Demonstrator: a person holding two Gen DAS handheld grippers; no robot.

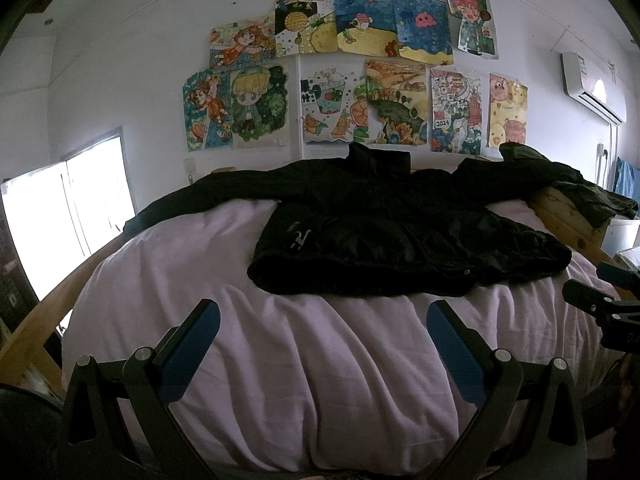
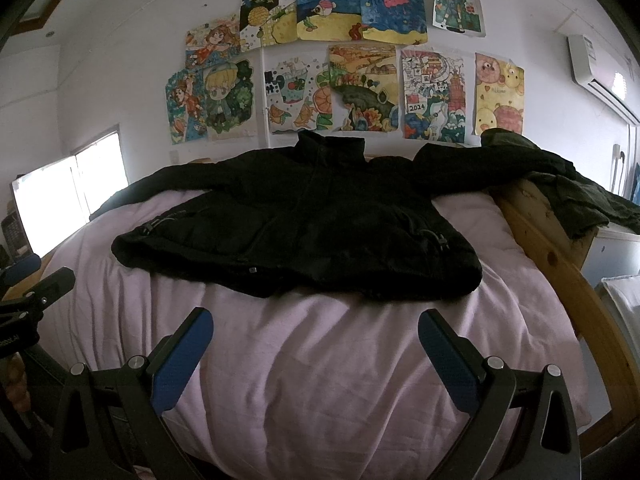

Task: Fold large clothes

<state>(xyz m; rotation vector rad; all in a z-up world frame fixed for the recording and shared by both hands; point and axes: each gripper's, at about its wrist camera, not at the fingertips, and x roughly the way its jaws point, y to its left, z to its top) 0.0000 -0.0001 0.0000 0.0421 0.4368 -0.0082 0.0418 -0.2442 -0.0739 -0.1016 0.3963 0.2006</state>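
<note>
Both the left gripper (image 1: 323,318) and right gripper (image 2: 315,326) are hovering spread wide, holding nothing. One puffy black jacket (image 2: 304,216) is lying flat on the pale pink bedsheet (image 2: 320,360).

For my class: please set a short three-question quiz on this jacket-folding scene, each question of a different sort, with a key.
1. True or false: the left gripper is shut on the jacket.
2. What does the jacket lie on? A) pink sheet B) bare wood C) floor
3. Fill in: both sleeves lie spread ____.

Key: 1 false, both the left and the right gripper hover open, short of the hem; 2 A; 3 outward.
</note>
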